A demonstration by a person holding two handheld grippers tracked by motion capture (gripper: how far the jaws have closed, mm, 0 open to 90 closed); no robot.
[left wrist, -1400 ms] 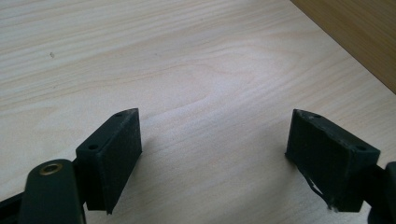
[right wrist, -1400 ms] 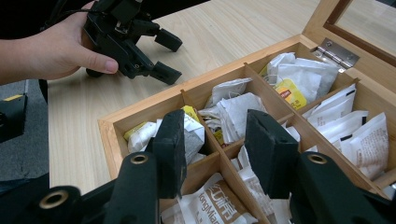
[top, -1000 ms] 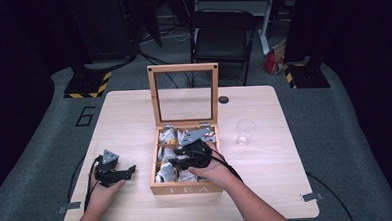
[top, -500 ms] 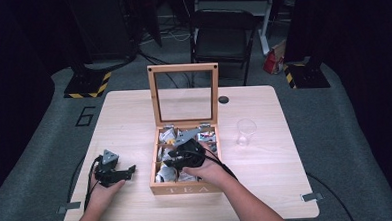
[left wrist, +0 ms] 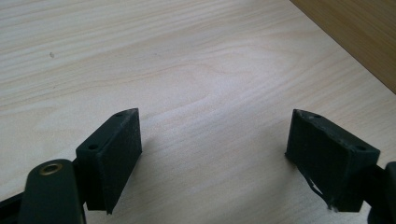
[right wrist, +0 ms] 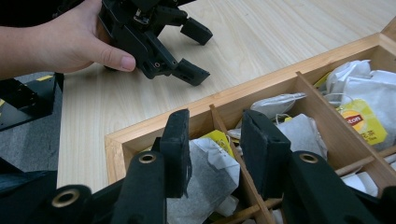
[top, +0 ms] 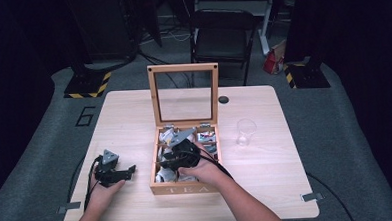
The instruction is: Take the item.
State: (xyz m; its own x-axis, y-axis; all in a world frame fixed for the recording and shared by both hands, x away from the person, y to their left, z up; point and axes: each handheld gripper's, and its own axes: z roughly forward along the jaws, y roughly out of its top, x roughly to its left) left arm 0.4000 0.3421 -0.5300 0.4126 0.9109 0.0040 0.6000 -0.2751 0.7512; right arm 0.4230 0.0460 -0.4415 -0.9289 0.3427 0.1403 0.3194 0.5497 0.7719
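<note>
The right gripper [right wrist: 215, 154] has slid toward the tea box's [top: 159, 168] left compartments, jaws part-open, empty, straddling a divider.

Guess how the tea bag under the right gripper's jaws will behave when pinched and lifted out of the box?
The tea bag looks like thin crumpled paper, so probably floppy and light. The right gripper stands open, straddling a divider; jaws may catch it. Neighbouring bags' strings could tangle and drag along.

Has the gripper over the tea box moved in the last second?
Yes. The right gripper has slid toward the tea box's left wall, away from the glass.
</note>
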